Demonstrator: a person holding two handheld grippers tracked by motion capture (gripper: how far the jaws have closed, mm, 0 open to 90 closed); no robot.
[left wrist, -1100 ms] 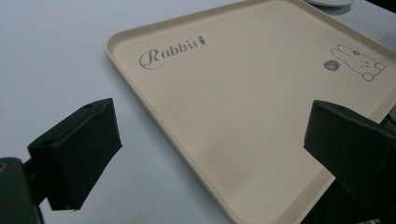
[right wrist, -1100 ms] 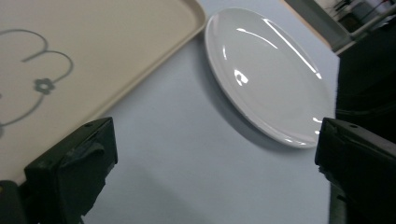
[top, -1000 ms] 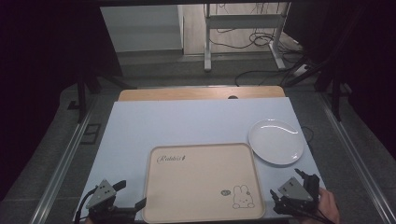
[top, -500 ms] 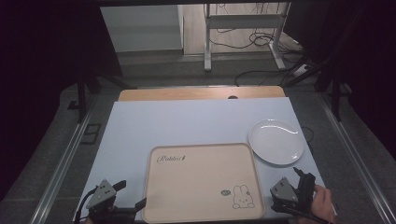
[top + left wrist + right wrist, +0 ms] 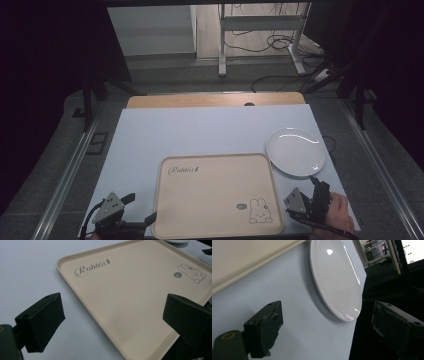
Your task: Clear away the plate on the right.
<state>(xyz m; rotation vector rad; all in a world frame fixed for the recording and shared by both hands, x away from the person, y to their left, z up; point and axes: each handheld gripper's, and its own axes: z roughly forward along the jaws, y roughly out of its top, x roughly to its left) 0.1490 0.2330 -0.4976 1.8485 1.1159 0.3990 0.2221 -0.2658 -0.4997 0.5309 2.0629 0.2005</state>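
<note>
A beige tray with a rabbit drawing lies empty at the near middle of the table. A white plate sits just off its far right corner, also empty. My left gripper rests at the tray's near left corner, open; in the left gripper view the tray spreads between and beyond the wide jaws of the left gripper. My right gripper, held by a hand, is just right of the tray and near the plate, open. Ahead of the right gripper lies the plate, untouched.
The pale table top stretches bare beyond the tray to a wooden board at the far edge. The table's right edge runs close to the plate and my right gripper. Dark floor, cables and metal rails surround the table.
My right gripper has shifted slightly left and turned a little, with more of the hand in view. The left gripper, tray and plate have not moved.
</note>
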